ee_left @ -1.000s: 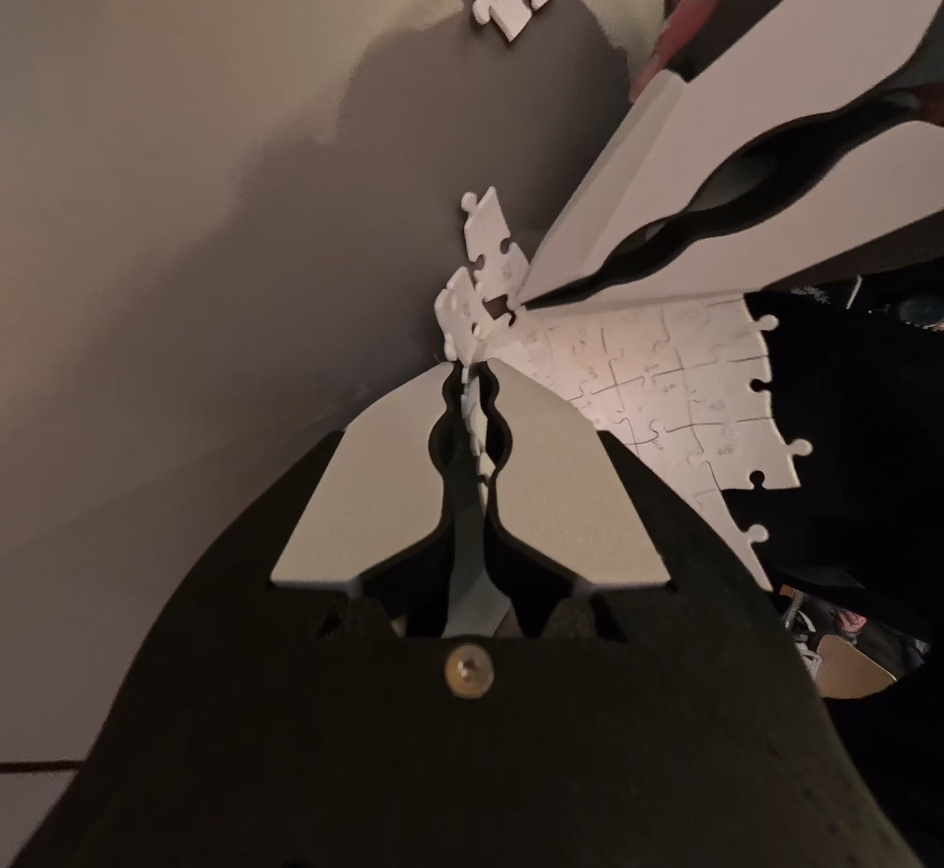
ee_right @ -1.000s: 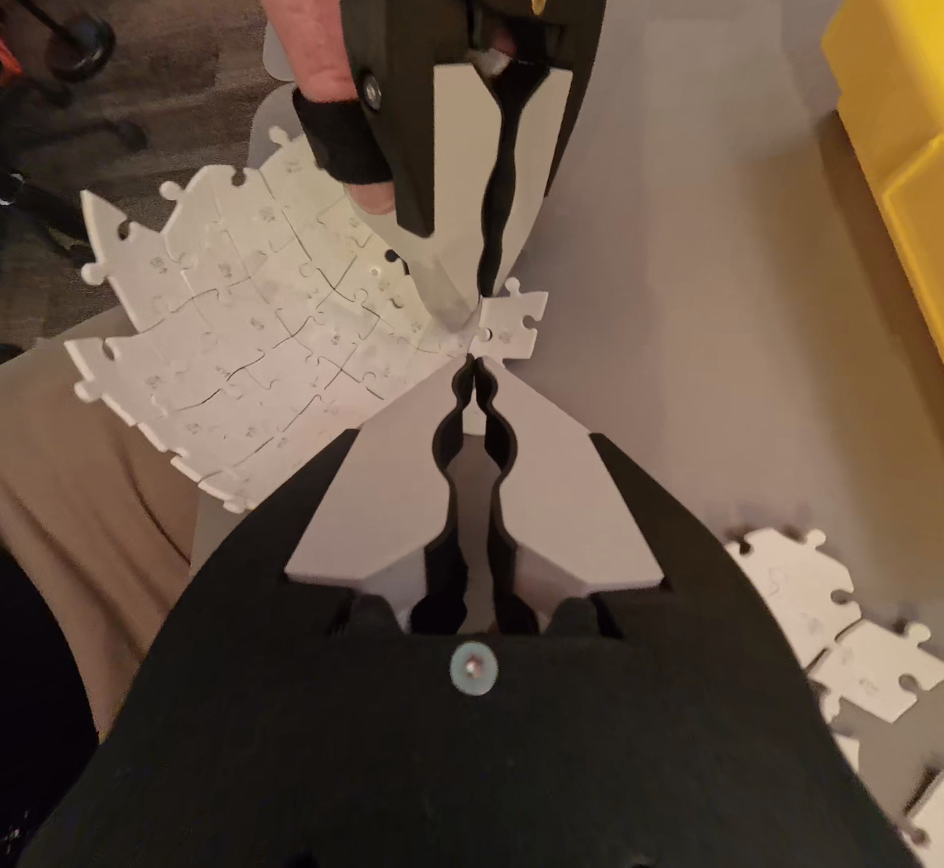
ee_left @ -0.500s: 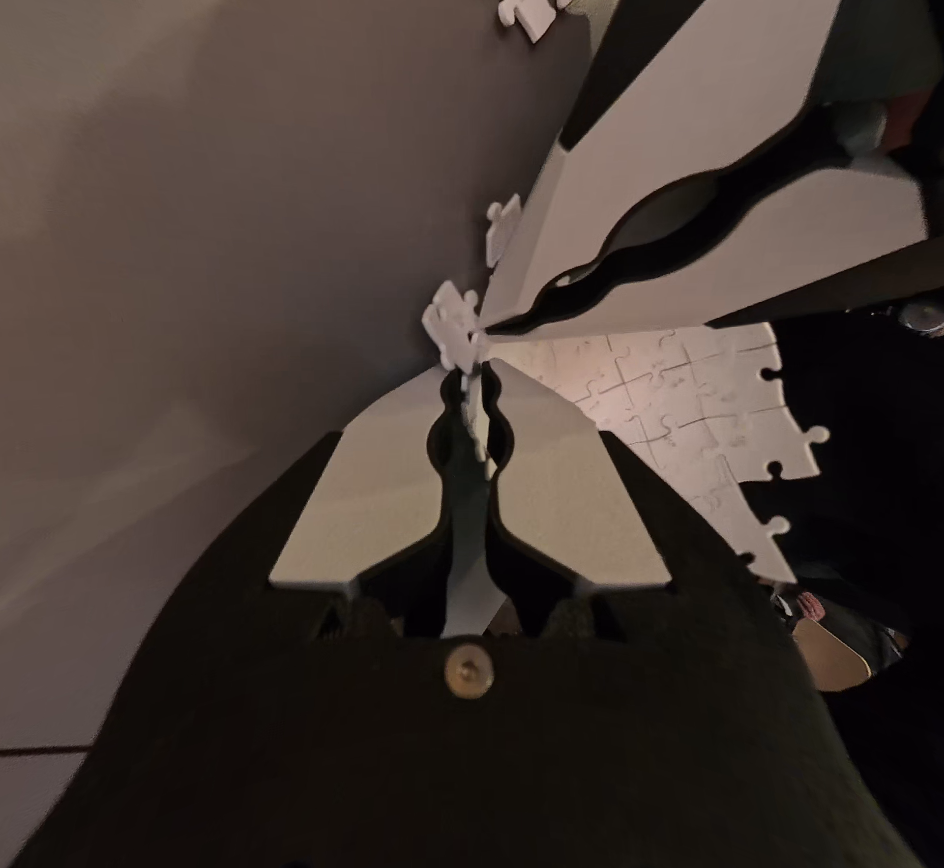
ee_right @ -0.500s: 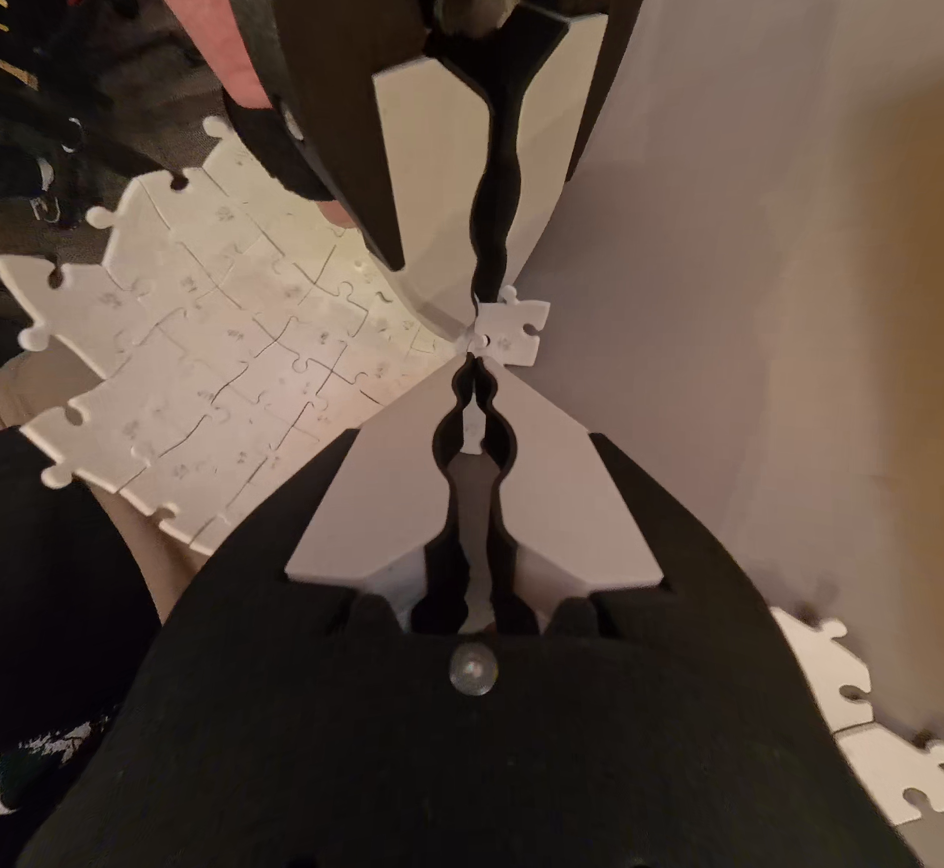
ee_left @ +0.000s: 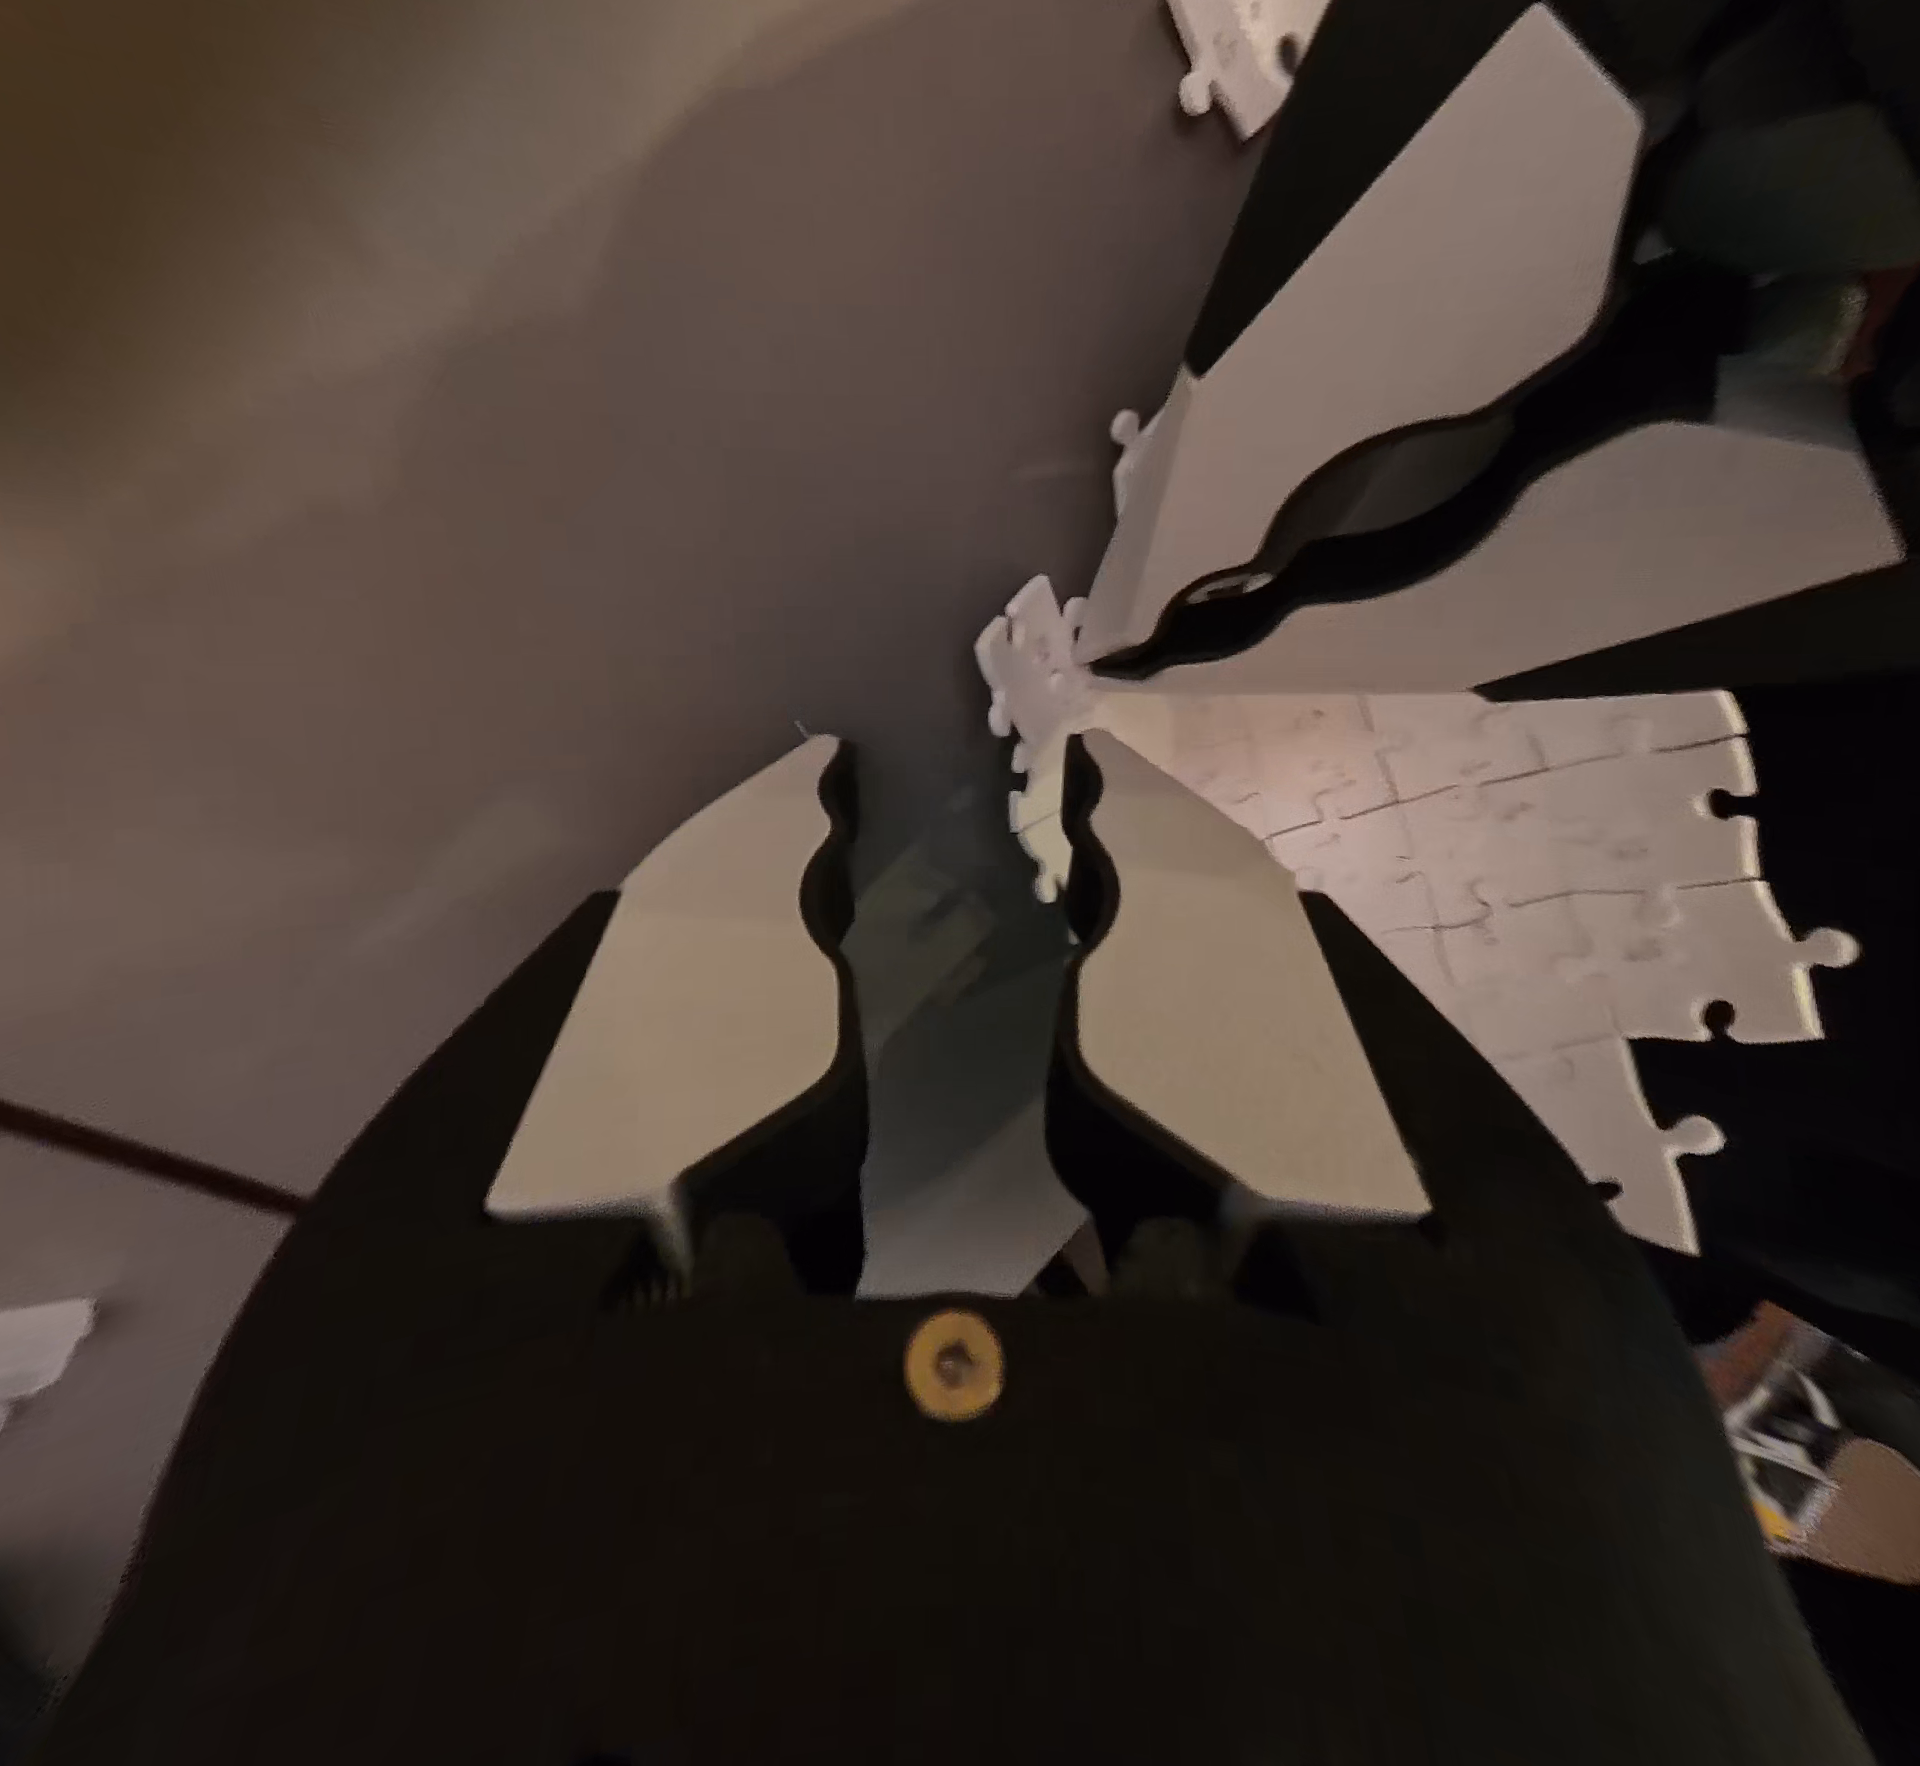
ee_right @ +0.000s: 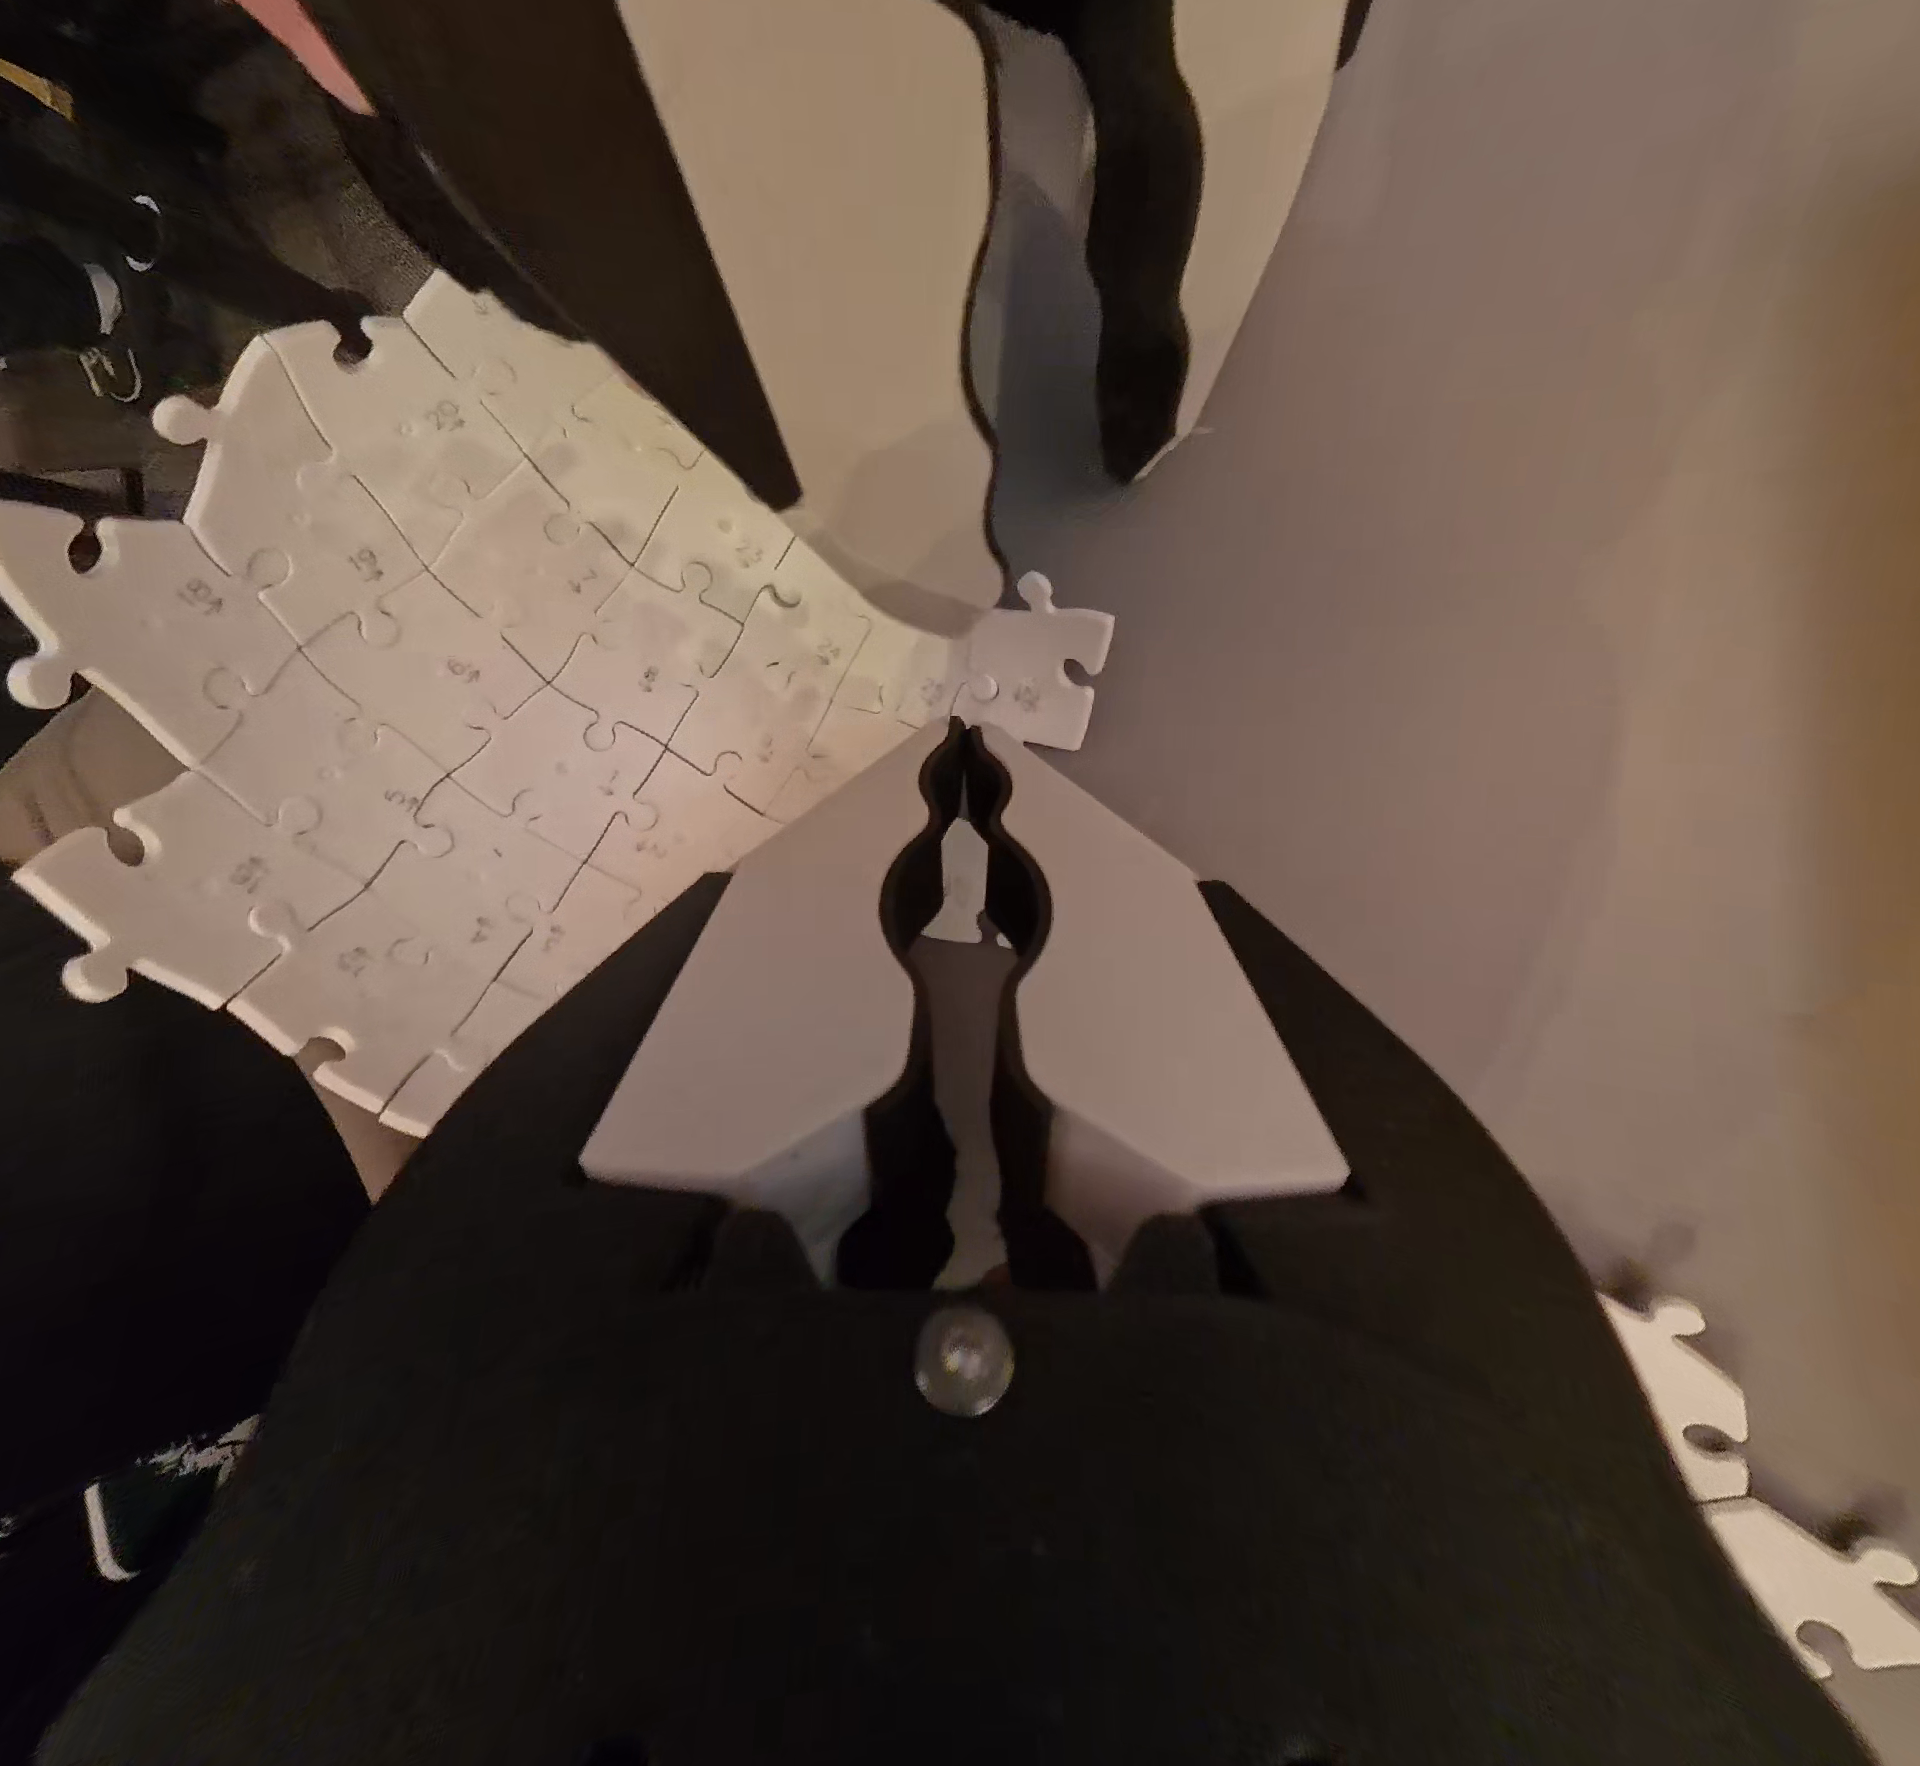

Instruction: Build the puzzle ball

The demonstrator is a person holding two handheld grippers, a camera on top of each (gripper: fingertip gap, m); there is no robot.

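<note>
Left gripper [ee_left: 951, 760] spread wide, with nothing between its two pale fingers; right fingertip just beside the pointed end of the puzzle panel [ee_left: 1507, 843], contact impossible to tell. Right gripper [ee_right: 964, 742] clenched at the tips on that same pointed end, a sliver of white piece visible through the gap between its fingers. Puzzle panel a curved sheet of joined white pieces, fanning out to the left in the right wrist view [ee_right: 436, 729], its far edge notched with tabs and holes, hanging past the grey table [ee_right: 1507, 573] over dark ground. End piece [ee_right: 1039, 672] at the narrow tip, joined to the panel, sticking out over the table just above the right gripper's tips; same piece [ee_left: 1034, 662] in the left wrist view sitting between both grippers' tips. Right gripper [ee_left: 1101, 667] in the left wrist view coming in from the upper right, closed tips touching the end piece. Left gripper [ee_right: 1060, 521] in the right wrist view coming down from the top, open. Loose piece [ee_left: 1242, 17] lying on the table well beyond the panel; more loose pieces [ee_right: 1704, 1404] at the lower right of the right wrist view.
</note>
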